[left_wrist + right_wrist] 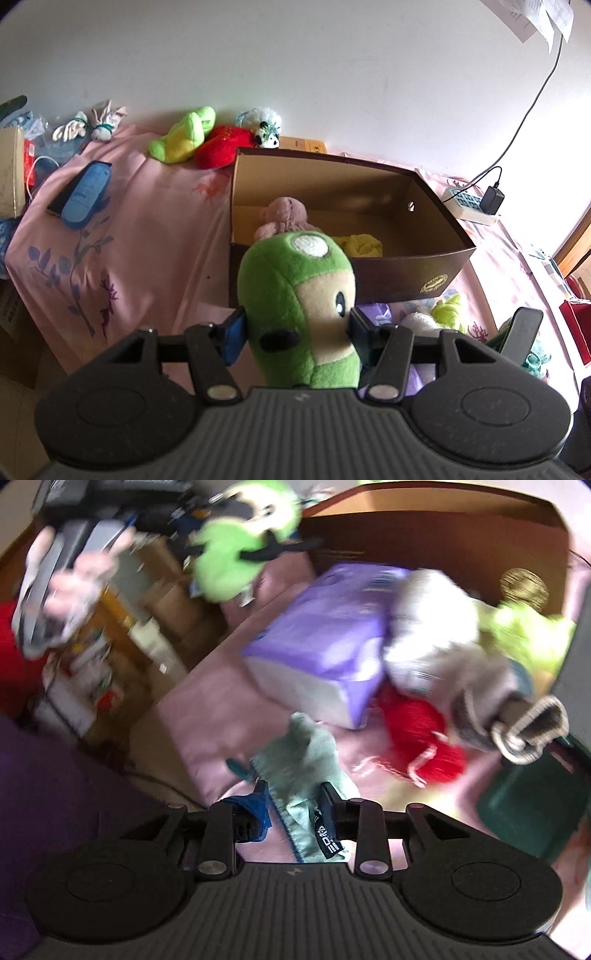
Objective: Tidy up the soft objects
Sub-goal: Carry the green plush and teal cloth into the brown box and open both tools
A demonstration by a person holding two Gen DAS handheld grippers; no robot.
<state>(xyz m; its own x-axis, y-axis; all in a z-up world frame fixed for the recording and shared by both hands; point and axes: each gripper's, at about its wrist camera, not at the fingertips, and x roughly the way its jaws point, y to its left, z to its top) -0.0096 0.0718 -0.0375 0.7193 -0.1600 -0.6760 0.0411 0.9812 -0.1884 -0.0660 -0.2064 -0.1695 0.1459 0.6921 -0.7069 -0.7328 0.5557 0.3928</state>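
- Left gripper (297,328) clamps our green plush doll (295,306), lifted near the cardboard box (406,266); next, carry over its near edge.
- Right gripper (293,808) jaws slightly apart around a pale green cloth (299,753); grip unconfirmed.

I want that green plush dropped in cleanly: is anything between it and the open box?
Nothing visible blocks the way. The left gripper holds the green plush just short of the box's near wall, which it must clear. Inside, a pink plush and a yellow cloth sit near the front; the rest looks free.
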